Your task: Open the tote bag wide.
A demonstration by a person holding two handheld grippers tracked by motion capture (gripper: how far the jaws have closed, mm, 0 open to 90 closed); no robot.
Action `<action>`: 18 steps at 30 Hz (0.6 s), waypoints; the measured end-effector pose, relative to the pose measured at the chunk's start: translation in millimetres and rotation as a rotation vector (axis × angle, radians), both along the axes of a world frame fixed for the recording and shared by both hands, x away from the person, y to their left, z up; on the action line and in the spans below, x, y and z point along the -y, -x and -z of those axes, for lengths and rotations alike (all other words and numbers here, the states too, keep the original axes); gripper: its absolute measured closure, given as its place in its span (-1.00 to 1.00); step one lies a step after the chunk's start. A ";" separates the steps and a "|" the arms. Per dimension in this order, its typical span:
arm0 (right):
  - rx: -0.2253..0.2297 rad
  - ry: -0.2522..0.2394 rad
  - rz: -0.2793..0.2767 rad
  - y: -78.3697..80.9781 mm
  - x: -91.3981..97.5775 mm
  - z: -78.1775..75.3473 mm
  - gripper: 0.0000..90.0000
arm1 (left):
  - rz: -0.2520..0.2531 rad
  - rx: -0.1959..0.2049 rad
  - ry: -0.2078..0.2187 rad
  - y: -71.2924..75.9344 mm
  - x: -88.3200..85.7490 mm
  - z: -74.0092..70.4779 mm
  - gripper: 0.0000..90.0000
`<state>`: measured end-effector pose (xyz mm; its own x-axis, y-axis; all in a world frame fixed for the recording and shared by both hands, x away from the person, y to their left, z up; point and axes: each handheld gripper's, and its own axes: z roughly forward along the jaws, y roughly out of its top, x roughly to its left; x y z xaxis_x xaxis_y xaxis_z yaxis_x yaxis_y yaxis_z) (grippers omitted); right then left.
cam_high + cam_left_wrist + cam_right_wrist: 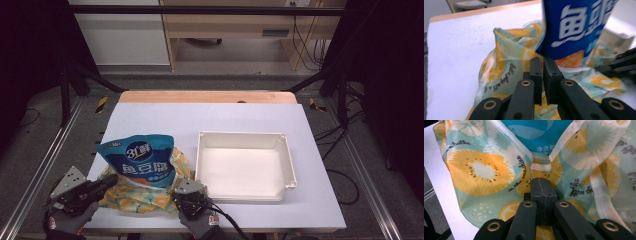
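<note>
The left gripper (111, 179) has its black jaws nearly together with a thin gap between the pads; in the left gripper view (542, 65) nothing can be seen pinched between them, and they stand just in front of the thin plastic bag printed with orange fruit slices on pale teal (506, 72). The right gripper (186, 194) is clenched, its pads pressed flat together in the right gripper view (541, 185); the bag's film (481, 170) lies right against the tips, but whether a fold is caught between them cannot be made out. The printed bag (131, 199) lies crumpled on the white table top (210, 117), just left of the shallow white rectangular plastic tray (287, 165). A blue snack pouch with white lettering (140, 159) stands upright in the bag's open mouth, left of the tray. The pouch's top is cut off in both gripper views (576, 27), and its lower part is hidden behind the bag's film (541, 132). The person's gloved hands are partly cut off by the bottom edge of the high view.
</note>
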<state>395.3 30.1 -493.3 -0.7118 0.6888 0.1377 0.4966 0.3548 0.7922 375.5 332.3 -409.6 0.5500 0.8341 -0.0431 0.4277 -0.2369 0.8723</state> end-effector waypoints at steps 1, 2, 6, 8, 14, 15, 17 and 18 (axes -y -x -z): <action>0.000 0.000 0.000 0.0 0.0 0.0 1.00 | 0.000 0.000 0.000 0.0 0.0 0.0 0.92; -0.002 -0.002 0.000 0.4 0.0 0.0 1.00 | -0.009 -0.023 -0.022 -4.3 0.1 7.8 0.93; -0.004 -0.004 -0.002 0.3 0.4 0.1 1.00 | -0.020 -0.088 -0.061 -12.6 1.0 23.0 0.94; -0.005 -0.006 -0.002 0.7 0.7 0.0 1.00 | -0.028 -0.133 -0.087 -17.4 1.0 33.8 0.95; 0.002 -0.001 0.002 0.5 4.0 0.2 0.98 | -0.030 -0.210 -0.147 -21.4 4.2 49.7 0.97; 0.000 -0.003 0.003 0.7 4.7 0.1 0.97 | -0.030 -0.215 -0.153 -21.7 4.7 51.2 0.98; 0.001 -0.007 0.003 0.6 6.1 0.3 0.96 | -0.025 -0.224 -0.158 -22.2 5.0 52.8 0.98; -0.002 -0.009 0.005 0.8 6.3 0.1 0.95 | -0.023 -0.239 -0.169 -23.1 5.8 55.0 0.98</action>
